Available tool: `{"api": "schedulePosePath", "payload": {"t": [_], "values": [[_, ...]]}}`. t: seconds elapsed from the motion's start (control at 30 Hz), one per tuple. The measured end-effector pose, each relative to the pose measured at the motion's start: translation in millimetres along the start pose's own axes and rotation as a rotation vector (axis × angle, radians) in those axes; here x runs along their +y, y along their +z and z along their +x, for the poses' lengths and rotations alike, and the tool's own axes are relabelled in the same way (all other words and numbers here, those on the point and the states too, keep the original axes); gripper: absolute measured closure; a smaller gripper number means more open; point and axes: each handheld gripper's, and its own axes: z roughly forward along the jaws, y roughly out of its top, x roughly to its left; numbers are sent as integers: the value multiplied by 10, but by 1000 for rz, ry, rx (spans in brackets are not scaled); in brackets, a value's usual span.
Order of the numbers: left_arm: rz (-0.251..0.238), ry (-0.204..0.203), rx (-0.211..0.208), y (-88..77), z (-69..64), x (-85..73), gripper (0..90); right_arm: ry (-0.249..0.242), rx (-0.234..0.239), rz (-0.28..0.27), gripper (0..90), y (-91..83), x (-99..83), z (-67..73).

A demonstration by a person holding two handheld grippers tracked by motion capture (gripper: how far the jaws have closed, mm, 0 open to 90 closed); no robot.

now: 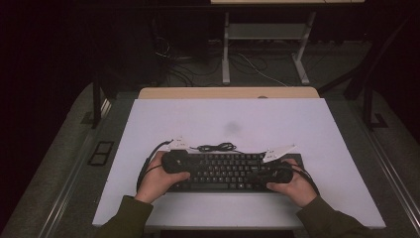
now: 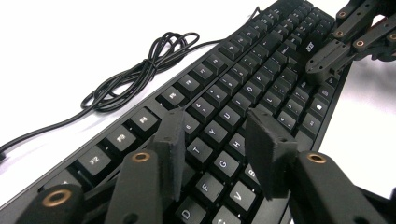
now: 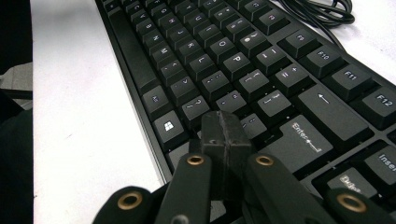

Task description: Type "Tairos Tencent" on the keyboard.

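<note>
Your left gripper (image 2: 212, 140) hovers with its jaws parted and nothing between them, above the keyboard (image 1: 225, 171) at its 9 o'clock end. Your right gripper (image 3: 227, 128) has its jaws pressed together, empty, at the 3 o'clock end. The keyboard lies at 6 o'clock on the white tabletop (image 1: 237, 119), its coiled cable (image 1: 216, 147) just behind

Item: one black keyboard (image 1: 225, 171) with white-lettered keys, which we found lying flat and lengthwise across the near half of the white table top, keys up, its thin black cable (image 1: 215, 147) bundled in loops just behind it.
</note>
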Motion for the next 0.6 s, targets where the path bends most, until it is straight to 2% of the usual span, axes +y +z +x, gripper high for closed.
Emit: {"api": "schedulePosePath", "payload": {"t": [0.37, 0.6], "values": [[-19, 7, -2, -60, 38, -50, 494, -5, -6, -9, 863, -14, 10, 2], [-32, 15, -2, -92, 36, -58, 469, 0, -6, -32, 792, -58, 27, 13]]}}
